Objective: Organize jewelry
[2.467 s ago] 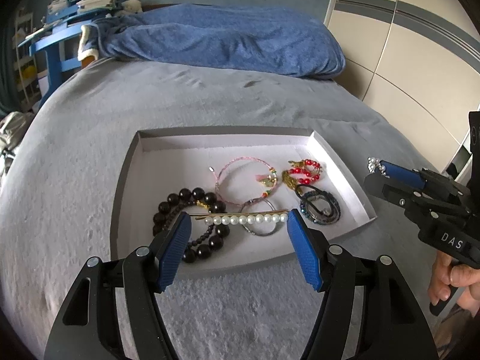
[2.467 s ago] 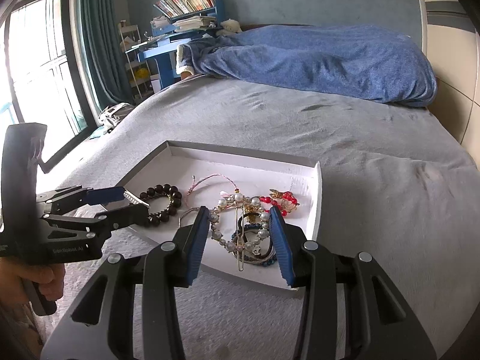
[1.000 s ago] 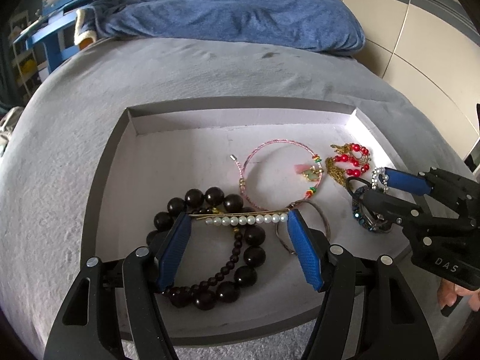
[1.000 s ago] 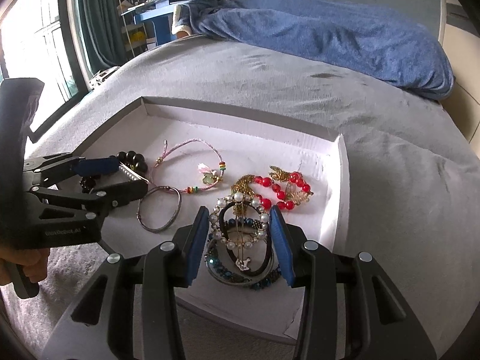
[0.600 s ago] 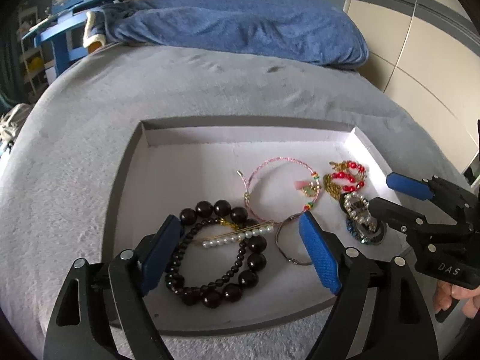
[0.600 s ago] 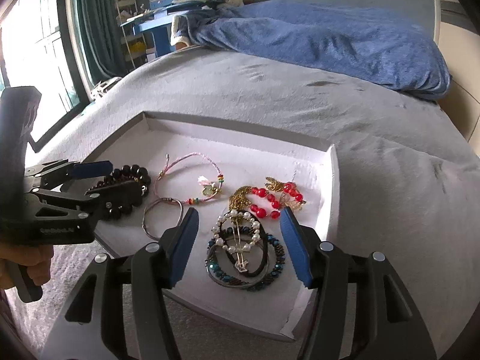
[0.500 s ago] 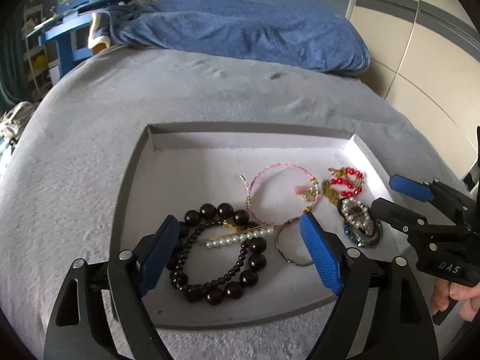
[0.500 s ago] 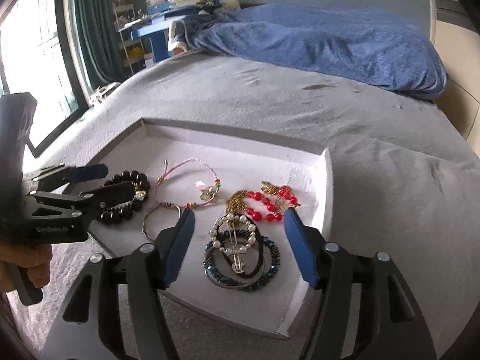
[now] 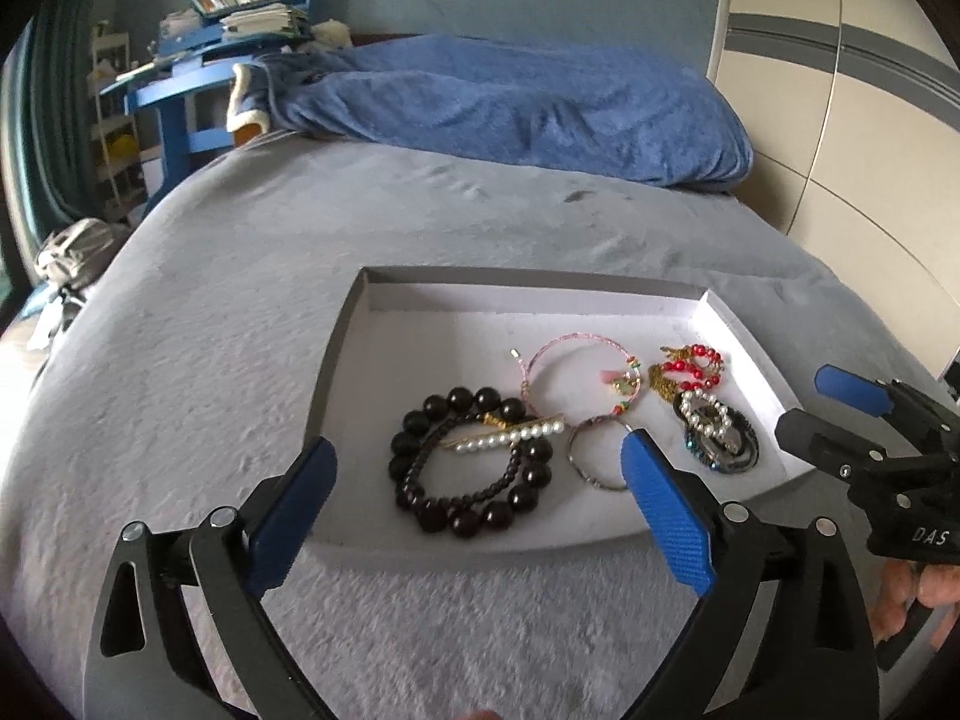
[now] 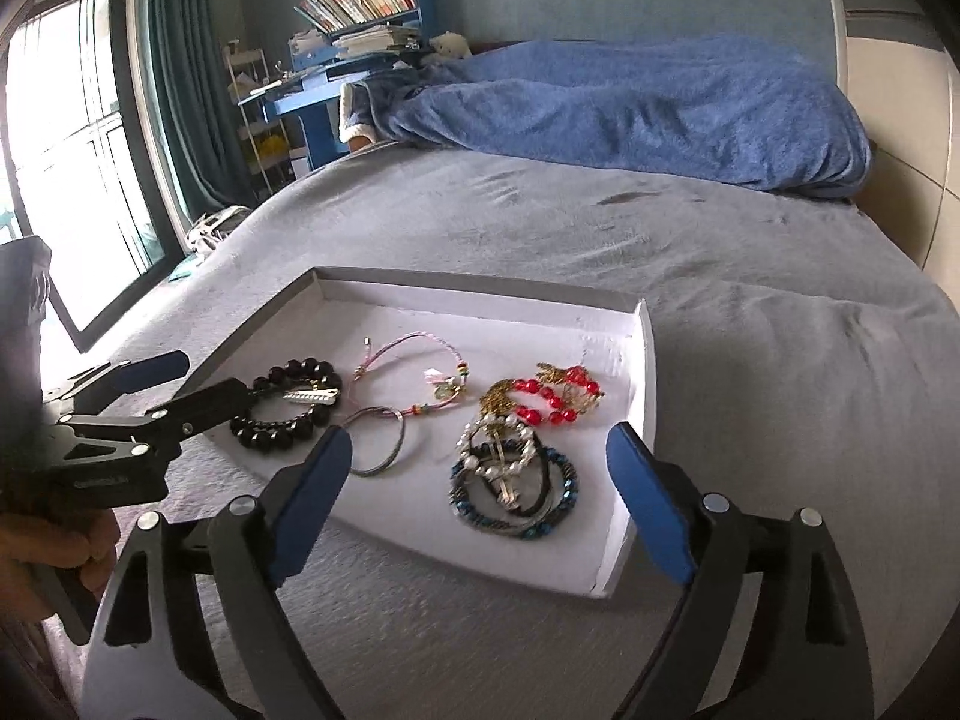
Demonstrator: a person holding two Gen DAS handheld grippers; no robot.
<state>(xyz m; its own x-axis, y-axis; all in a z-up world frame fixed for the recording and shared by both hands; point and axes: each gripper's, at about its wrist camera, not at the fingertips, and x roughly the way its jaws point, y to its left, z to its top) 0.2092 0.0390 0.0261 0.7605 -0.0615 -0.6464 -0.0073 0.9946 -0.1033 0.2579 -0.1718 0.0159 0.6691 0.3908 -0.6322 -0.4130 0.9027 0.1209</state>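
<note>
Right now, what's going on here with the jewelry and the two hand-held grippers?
A person is sorting jewelry into a shallow white tray on a grey bed. Both hand-held grippers are open and empty, the left and the right hovering at the tray's near edge. In the tray, a pearl hair clip lies across a black bead bracelet, and a pearl piece sits on a blue beaded bangle. A pink cord bracelet, a thin ring bangle and a red bead bracelet lie between them.

Bare white floor fills the tray's (image 9: 744,341) far half; bracelets crowd its near side, black beads (image 9: 471,461) left, stacked bangles (image 10: 515,483) against the right wall.
</note>
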